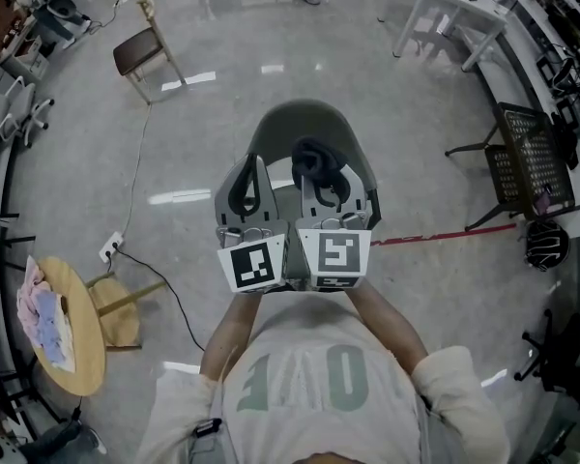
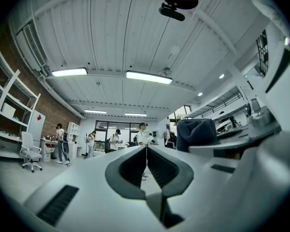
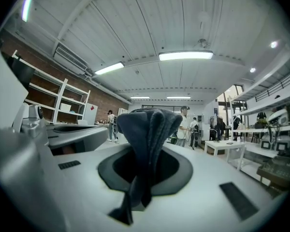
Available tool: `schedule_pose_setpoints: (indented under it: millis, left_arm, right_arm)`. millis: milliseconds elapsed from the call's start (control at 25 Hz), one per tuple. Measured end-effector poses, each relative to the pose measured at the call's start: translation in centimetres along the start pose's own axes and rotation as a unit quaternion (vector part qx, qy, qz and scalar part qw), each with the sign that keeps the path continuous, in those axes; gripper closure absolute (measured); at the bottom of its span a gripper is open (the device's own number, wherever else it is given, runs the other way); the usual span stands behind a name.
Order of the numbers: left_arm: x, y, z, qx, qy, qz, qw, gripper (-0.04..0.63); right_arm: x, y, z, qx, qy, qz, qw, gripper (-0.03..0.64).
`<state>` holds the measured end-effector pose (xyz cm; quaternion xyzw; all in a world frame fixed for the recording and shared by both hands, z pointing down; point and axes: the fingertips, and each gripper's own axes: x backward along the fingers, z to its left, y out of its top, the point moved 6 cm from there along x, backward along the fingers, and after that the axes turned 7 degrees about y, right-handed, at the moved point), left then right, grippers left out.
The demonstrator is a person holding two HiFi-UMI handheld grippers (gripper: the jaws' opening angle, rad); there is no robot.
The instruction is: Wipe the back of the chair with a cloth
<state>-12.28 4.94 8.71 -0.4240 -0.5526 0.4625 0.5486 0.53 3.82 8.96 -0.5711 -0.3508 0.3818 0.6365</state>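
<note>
Clamping a dark cloth (image 3: 147,129), the right tool (image 1: 327,187) hovered beside the left tool (image 1: 244,193), whose jaws met on nothing, above the grey chair (image 1: 304,119) mid-frame; a snagging fold could tug it free.

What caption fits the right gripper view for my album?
Right gripper shut on a dark cloth that bunches up above its jaws.

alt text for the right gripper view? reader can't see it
The right gripper is clamped on a dark grey cloth, which stands bunched up between its jaws. Behind it is a white ceiling with strip lights. The left gripper sits alongside at left, and people stand far off in an open workroom.
</note>
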Motion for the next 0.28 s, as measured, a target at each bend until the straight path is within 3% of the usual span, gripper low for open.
schedule_pose_setpoints:
  millis: [280]
  left_arm:
    - [0.4,-0.11,0.31,-0.002,-0.001,-0.002,1.0,0.58]
  right_arm:
    - [0.03,-0.41,0.55,-0.002,-0.002,-0.001,1.0,0.56]
